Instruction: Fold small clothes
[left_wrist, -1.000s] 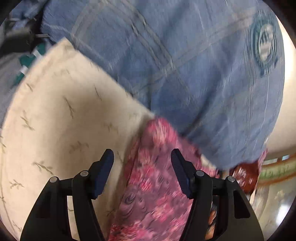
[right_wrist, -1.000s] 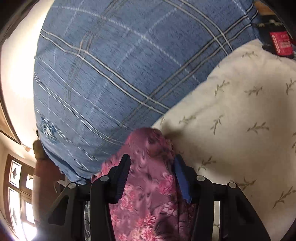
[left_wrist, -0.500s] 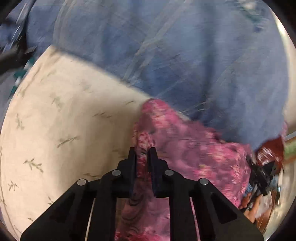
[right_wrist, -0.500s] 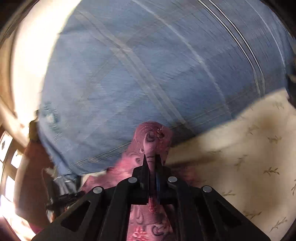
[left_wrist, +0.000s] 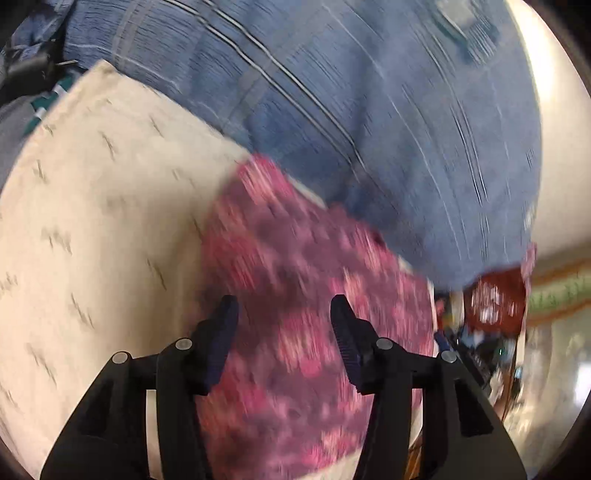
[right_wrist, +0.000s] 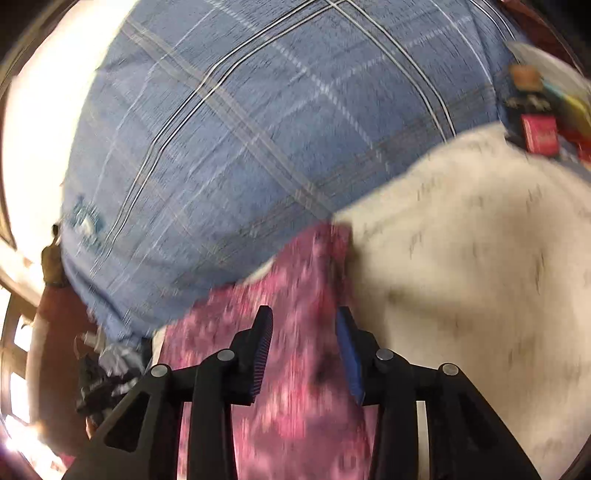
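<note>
A pink and purple flowered garment (left_wrist: 295, 295) lies flat on a cream sheet with small leaf prints (left_wrist: 103, 221). My left gripper (left_wrist: 282, 310) hovers over its left part, jaws opening, pads clear of the cloth. In the right wrist view the same garment (right_wrist: 295, 387) runs under my right gripper (right_wrist: 303, 321), whose jaws are also opening with nothing pressed between the pads. Both views are blurred by motion.
A blue checked blanket (left_wrist: 351, 110) covers the surface beyond the garment, also the blue checked blanket (right_wrist: 240, 147). A dark red cloth (left_wrist: 495, 299) sits at the right edge. Red and dark items (right_wrist: 539, 129) lie at the far right corner. Windows show low on the left.
Half a second ago both grippers were shut on folds of the flowered garment. Both have let go and spread, and the garment now lies flatter and wider on the sheet.
</note>
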